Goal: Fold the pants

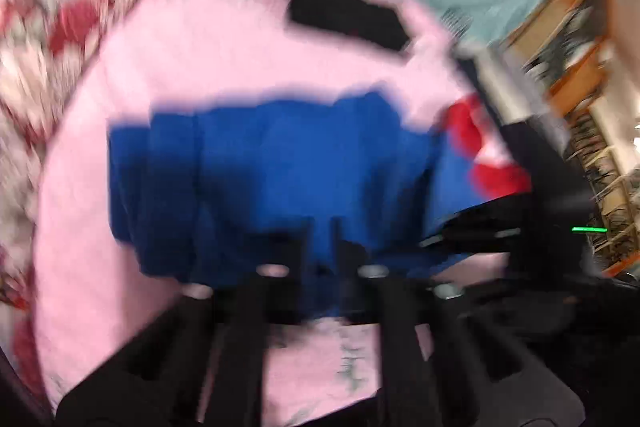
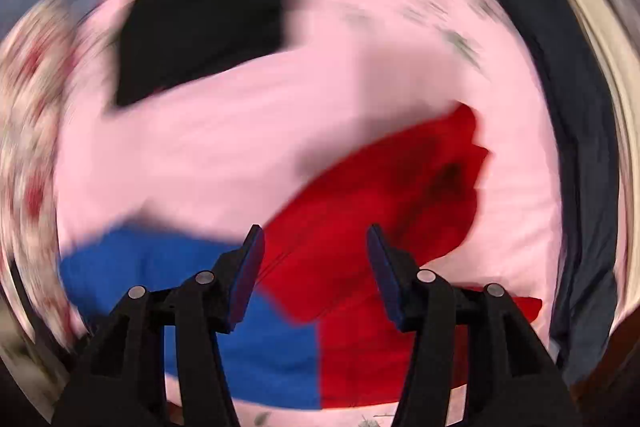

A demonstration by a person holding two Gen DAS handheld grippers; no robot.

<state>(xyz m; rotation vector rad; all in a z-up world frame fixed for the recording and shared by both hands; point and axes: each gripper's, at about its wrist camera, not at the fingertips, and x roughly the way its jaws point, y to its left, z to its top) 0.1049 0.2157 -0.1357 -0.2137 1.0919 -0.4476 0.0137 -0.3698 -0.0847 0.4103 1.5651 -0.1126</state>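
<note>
The pants (image 2: 304, 307), half blue and half red, lie on the pink bed sheet (image 2: 224, 155), near a black folded garment (image 2: 204, 15). The left tool (image 1: 320, 259) is clenched at the blue cloth's near edge; blur hides whether it pinches fabric. The right tool (image 2: 316, 267) hangs released over the red leg, nothing between its fingers. Best it takes the red edge squarely, so both sides lift evenly.

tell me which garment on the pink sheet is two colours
The blue and red pants nearest the right gripper: one half blue, the other red. The other garment, the black folded one, is plain black, farther off.
</note>
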